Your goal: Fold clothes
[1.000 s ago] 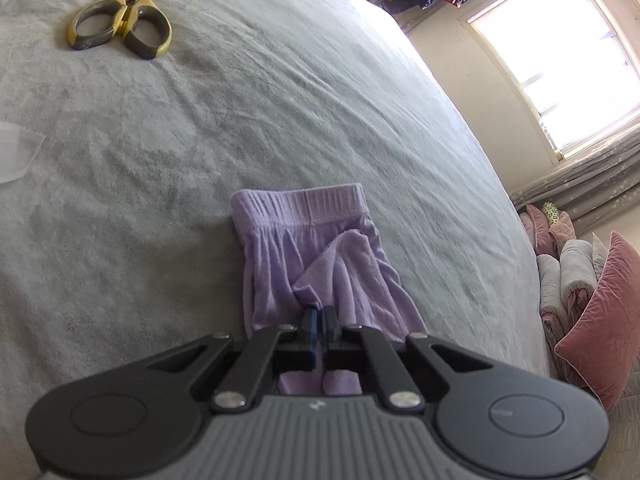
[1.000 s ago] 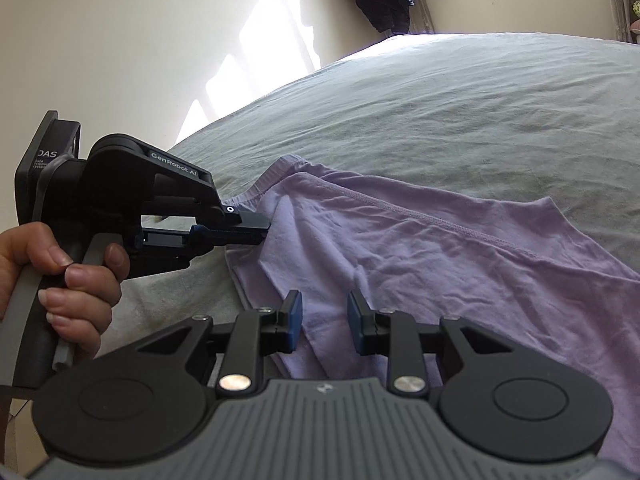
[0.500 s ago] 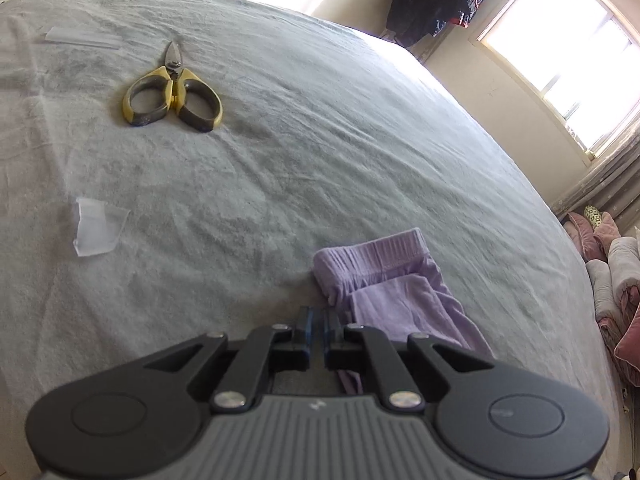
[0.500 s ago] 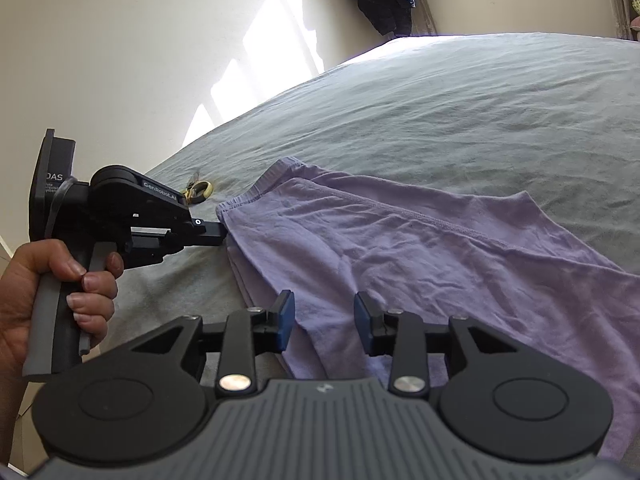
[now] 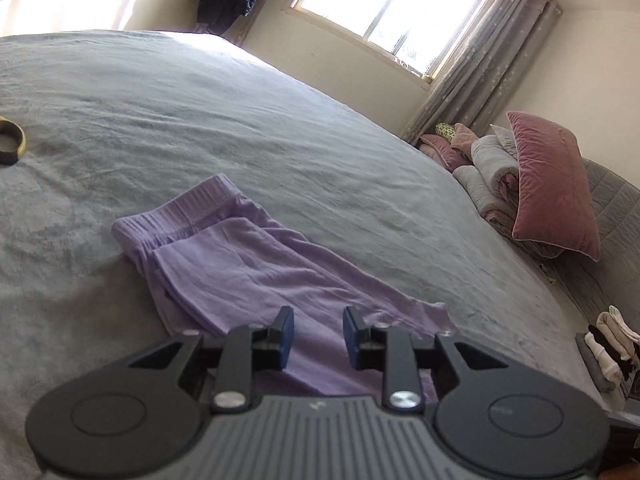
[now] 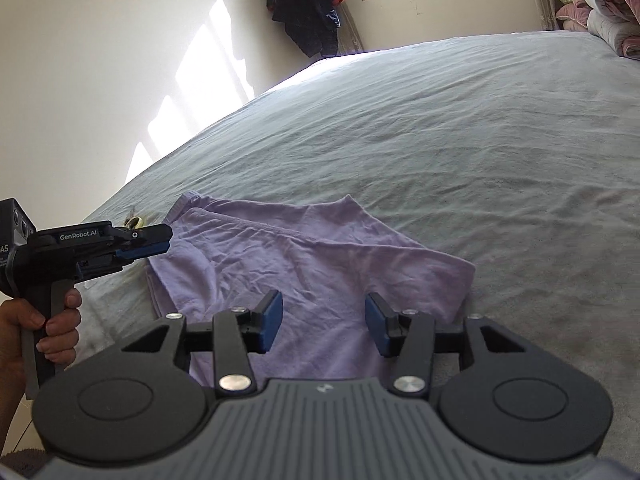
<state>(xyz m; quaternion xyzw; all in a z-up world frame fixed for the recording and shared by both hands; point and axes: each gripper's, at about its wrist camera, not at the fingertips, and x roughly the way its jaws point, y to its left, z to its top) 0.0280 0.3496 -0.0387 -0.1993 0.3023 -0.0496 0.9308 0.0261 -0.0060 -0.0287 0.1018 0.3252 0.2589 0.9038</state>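
Both tools now stand with their jaws apart and nothing between them: our left tool (image 5: 318, 336), clamped on the purple trousers (image 5: 256, 264) a second ago, has just been opening and let the cloth go, and our right tool (image 6: 323, 322) has been widening too. We judge this fold laid down and the next one due. The trousers lie flat on the bed (image 5: 280, 128), just ahead of and under both tools, waistband to the far left of the left one.
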